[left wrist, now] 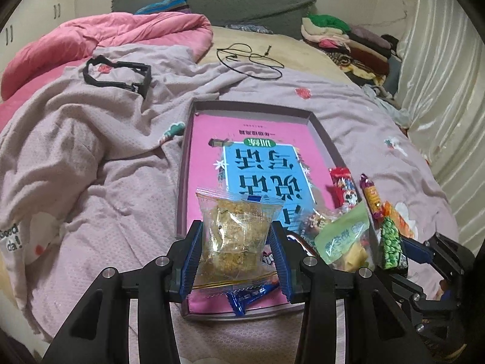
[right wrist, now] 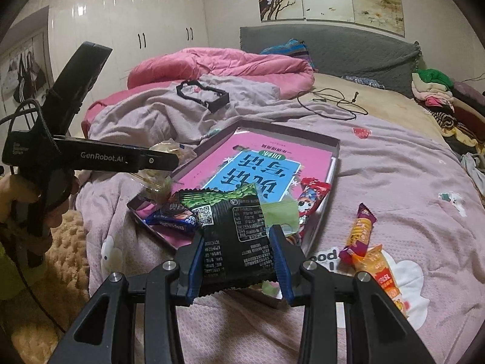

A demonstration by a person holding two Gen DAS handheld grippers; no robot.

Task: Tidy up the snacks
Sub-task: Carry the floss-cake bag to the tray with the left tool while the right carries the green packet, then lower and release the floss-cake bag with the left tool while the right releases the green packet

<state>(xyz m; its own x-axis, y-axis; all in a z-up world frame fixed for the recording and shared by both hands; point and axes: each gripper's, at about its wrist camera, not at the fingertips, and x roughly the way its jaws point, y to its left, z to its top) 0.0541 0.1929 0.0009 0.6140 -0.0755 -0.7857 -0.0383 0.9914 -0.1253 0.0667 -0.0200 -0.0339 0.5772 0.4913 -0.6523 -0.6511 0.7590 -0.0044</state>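
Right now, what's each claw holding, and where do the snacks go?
Left gripper shut on clear crispy-snack packet. Right gripper shut on black-green pea packet. Shallow grey box ahead. Two orange packets outside box.

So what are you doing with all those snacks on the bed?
Someone is sorting snacks into a shallow box that sits on the bed. The left tool is gripping a clear packet of golden biscuits over the box. The right tool is gripping a black and green snack bag at the box's near edge. A few snacks are already in the box, such as a light green pouch. A purple and orange packet lies outside on the blanket, waiting.
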